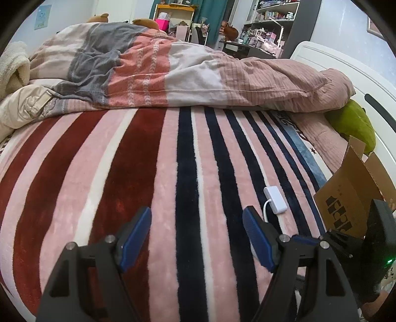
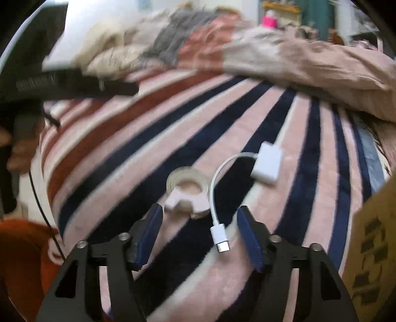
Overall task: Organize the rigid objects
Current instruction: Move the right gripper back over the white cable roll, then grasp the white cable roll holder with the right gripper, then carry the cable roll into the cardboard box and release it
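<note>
A white adapter with a short cable [image 2: 267, 165] lies on the striped blanket [image 2: 153, 148]; its USB-C plug [image 2: 221, 240] lies between my right gripper's fingers. A clear tape roll [image 2: 187, 193] sits just ahead of the left finger. My right gripper [image 2: 200, 218] is open and empty, low over the blanket. My left gripper [image 1: 196, 218] is open and empty above the blanket [image 1: 123, 173]. The adapter [image 1: 275, 199] shows just beyond its right finger. A cardboard box [image 1: 346, 198] stands at the right, and also shows in the right wrist view [image 2: 371, 242].
A rumpled quilt [image 1: 173, 69] lies across the far side of the bed. A green plush [image 1: 354, 121] rests by the white bed frame [image 1: 346, 64]. The other gripper's black body [image 1: 378, 237] is at the right. Cluttered shelves [image 1: 272, 14] stand behind.
</note>
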Available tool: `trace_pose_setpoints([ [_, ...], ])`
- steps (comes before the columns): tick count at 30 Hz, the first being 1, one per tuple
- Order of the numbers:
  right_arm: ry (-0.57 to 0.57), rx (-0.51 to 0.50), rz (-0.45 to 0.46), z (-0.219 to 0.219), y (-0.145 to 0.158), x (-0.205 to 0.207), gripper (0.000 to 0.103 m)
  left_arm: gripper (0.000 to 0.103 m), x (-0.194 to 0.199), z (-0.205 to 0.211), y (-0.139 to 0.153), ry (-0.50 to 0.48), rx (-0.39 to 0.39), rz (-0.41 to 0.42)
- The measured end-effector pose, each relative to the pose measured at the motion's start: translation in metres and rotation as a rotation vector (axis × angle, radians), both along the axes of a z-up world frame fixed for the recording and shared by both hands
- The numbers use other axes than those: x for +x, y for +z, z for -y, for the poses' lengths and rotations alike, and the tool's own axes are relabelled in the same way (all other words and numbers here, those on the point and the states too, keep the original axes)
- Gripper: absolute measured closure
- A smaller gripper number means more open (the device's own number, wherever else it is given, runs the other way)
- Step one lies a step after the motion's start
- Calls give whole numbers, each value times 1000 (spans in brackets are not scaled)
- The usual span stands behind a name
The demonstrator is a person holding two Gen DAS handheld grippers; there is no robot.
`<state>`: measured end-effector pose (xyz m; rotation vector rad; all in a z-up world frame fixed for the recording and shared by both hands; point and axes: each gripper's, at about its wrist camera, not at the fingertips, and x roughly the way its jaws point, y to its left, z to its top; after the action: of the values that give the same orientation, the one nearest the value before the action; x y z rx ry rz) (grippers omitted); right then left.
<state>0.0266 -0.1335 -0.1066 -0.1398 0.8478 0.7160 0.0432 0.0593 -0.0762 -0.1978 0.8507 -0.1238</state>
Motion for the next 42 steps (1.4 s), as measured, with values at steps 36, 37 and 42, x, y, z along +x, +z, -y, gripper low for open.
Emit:
trace_pose_setpoints([
  [36, 30, 75, 387, 25, 119, -27, 69, 62, 1, 110, 101, -443, -150, 37],
  [37, 13, 84, 395, 35, 123, -27, 69, 62, 2, 121, 107, -458, -141, 43],
  [42, -81, 104, 415, 93, 140, -22, 69, 62, 19, 190, 126, -542, -87, 32],
])
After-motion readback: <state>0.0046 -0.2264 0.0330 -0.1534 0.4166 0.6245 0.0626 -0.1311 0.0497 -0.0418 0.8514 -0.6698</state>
